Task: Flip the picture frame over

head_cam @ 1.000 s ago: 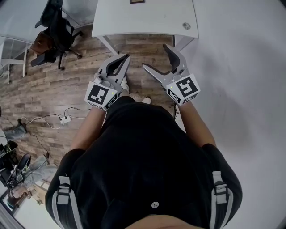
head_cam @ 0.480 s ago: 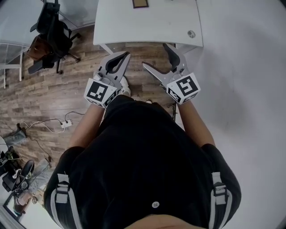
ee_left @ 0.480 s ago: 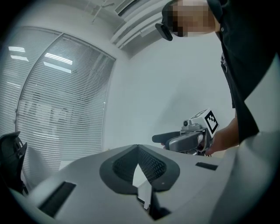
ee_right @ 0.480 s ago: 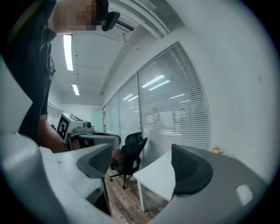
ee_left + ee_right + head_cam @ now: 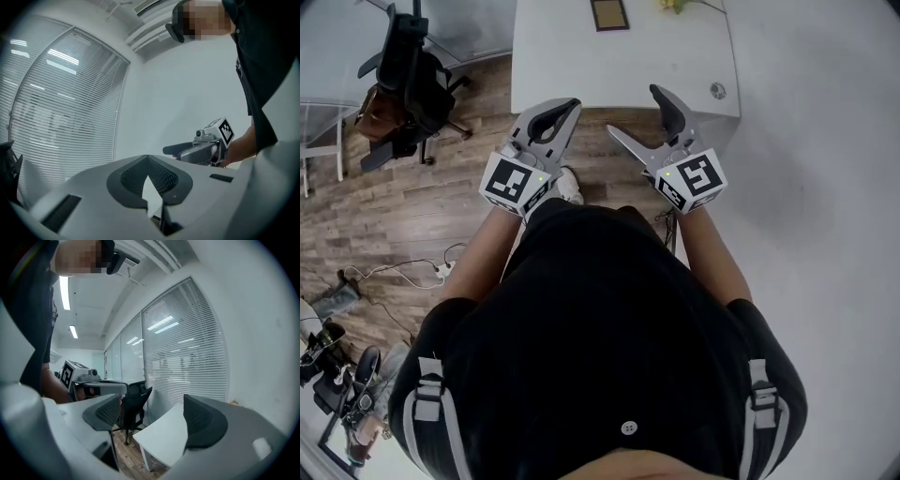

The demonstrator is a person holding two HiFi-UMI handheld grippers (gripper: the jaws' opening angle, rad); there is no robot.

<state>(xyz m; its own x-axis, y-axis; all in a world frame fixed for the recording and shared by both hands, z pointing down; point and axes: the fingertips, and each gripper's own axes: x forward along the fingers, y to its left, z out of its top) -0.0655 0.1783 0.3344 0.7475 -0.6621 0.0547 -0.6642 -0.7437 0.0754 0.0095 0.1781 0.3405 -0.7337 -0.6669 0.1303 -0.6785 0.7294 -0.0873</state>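
A small brown picture frame (image 5: 608,14) lies flat near the far edge of the white table (image 5: 572,66) in the head view. My left gripper (image 5: 566,108) is held in front of the person's chest, short of the table's near edge, its jaws shut with nothing between them. My right gripper (image 5: 637,117) is level with it to the right, jaws spread wide and empty. In the right gripper view the table (image 5: 168,434) shows between the open jaws, and the left gripper (image 5: 101,387) is at the left. The frame is out of sight in both gripper views.
A black office chair (image 5: 408,70) stands on the wood floor left of the table. Something yellow-green (image 5: 675,6) lies at the table's far edge and a round cable port (image 5: 717,91) near its right corner. A white wall runs along the right. Cables (image 5: 441,270) lie on the floor.
The view has moved forward: the table and frame now sit nearer and lower in the head view. Both grippers keep their pose, held before the chest.
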